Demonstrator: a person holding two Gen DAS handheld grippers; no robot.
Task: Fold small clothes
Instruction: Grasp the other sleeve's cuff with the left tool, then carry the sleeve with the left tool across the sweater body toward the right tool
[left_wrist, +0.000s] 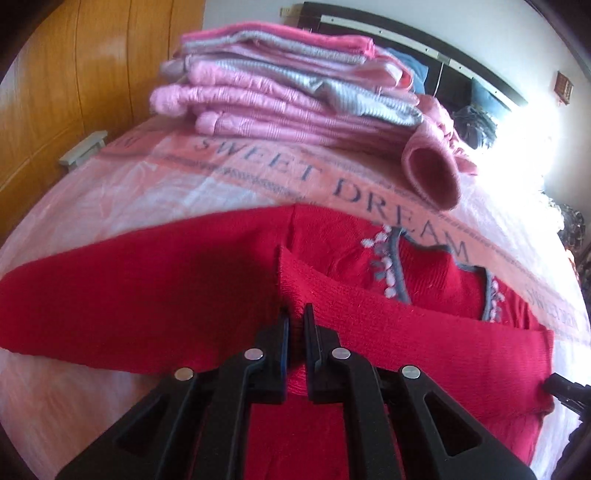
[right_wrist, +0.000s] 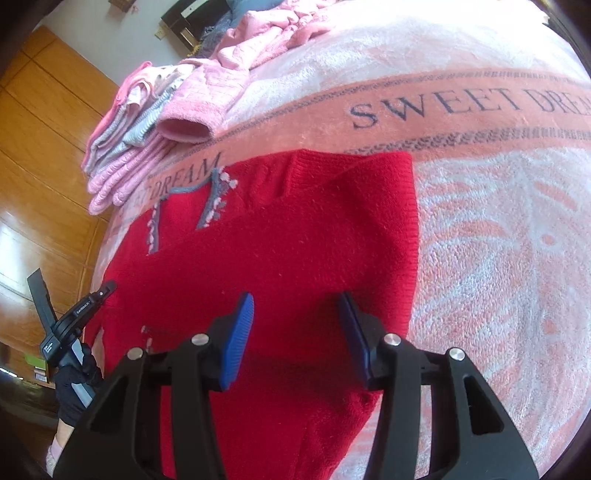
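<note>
Between the nearly closed fingers of the left gripper (left_wrist: 296, 317) a fold of the red sweater (left_wrist: 140, 295) is pinched. Over the same sweater the right gripper (right_wrist: 299, 314) is held wide open, gripping nothing. The sweater is spread on a pink "SWEET DREAM" blanket (right_wrist: 498, 240), near a stack of folded pink clothes (left_wrist: 266, 99).

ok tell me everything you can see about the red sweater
The red sweater is a small knitted garment, fuzzy in texture, with ribbed edges and a grey neckline trim dotted with pink and white tufts. It lies spread on the pink "SWEET DREAM" blanket, partly folded, one panel laid diagonally across the front. The left gripper is shut on a ribbed fold of it; the right gripper hovers open above its lower part. A stack of folded pink clothes sits beyond it, apart.
</note>
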